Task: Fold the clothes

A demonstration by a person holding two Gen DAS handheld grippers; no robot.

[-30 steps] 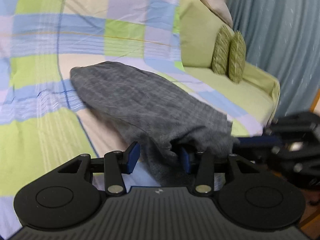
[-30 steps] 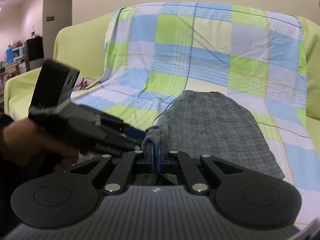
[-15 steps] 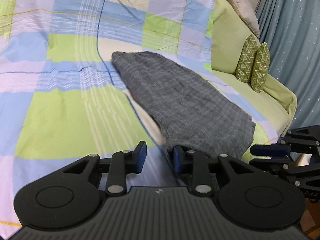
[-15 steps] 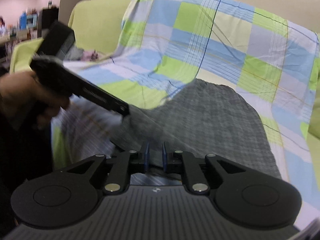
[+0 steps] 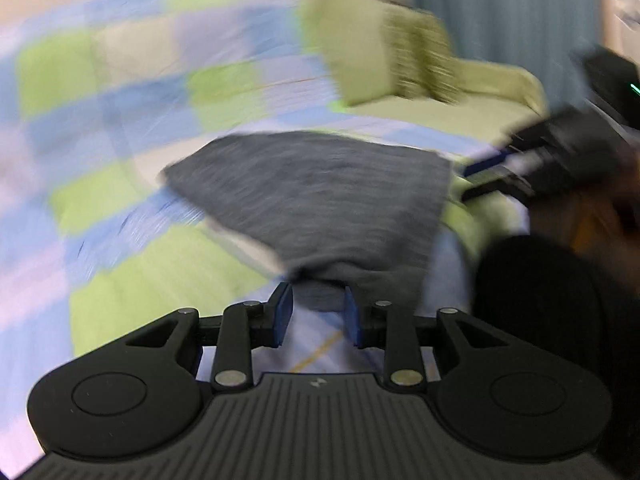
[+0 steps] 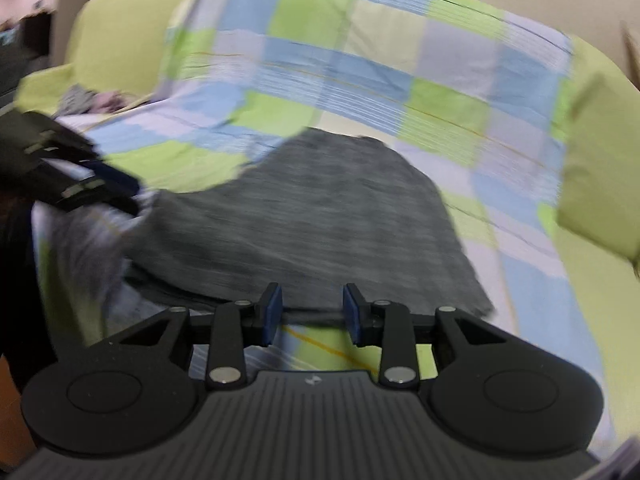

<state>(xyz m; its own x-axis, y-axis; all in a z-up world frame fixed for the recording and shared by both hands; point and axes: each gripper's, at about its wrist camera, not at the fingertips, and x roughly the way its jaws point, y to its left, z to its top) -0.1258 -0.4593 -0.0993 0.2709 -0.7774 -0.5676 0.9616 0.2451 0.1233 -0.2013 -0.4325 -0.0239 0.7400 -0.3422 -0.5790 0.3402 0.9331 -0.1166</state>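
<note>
Since a second ago my right gripper (image 6: 311,312) has let the grey garment (image 6: 320,216) go; its jaws are opening, narrowly parted at the hem. My left gripper (image 5: 316,314) stands narrowly open, cloth between its pads. Garment lies on the checked sheet (image 6: 360,48) over the sofa (image 6: 120,40).

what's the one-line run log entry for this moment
task: fold clothes | item: grey garment flat on checked sheet | left gripper: open, garment edge between fingers | right gripper: opening, garment edge at fingertips, released
</note>
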